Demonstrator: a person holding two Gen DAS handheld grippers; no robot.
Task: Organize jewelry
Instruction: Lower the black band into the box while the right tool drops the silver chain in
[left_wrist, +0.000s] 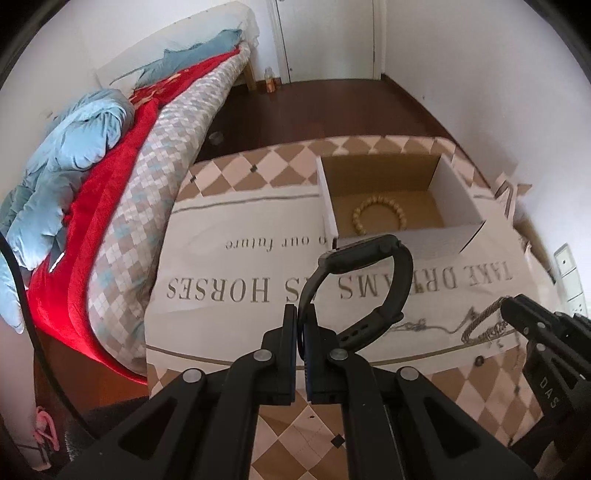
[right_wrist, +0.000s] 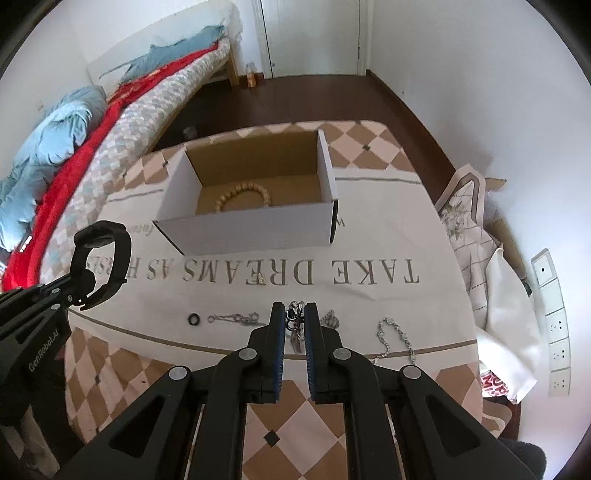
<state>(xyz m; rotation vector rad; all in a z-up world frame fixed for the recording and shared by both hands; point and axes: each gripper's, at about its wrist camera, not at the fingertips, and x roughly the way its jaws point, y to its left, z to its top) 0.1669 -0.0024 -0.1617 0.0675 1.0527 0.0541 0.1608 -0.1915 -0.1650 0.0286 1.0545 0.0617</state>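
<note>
My left gripper (left_wrist: 303, 314) is shut on the strap of a black smartwatch (left_wrist: 373, 284) and holds it above the table, short of the white cardboard box (left_wrist: 458, 192). The watch also shows in the right wrist view (right_wrist: 103, 258). A beige bead bracelet (left_wrist: 380, 218) lies inside the box (right_wrist: 247, 230). My right gripper (right_wrist: 295, 314) is shut on a silver chain (right_wrist: 295, 321) with rings and a clasp, just over the tablecloth; in the left wrist view the chain (left_wrist: 484, 319) hangs from its tips.
On the printed tablecloth (right_wrist: 369, 236) lie a small black ring (right_wrist: 194, 318), a thin silver chain (right_wrist: 236, 318), another silver chain (right_wrist: 397, 338) and a small piece (right_wrist: 330, 318). A bed (left_wrist: 129, 166) with red and blue covers is left. Bags (right_wrist: 480, 240) stand at right.
</note>
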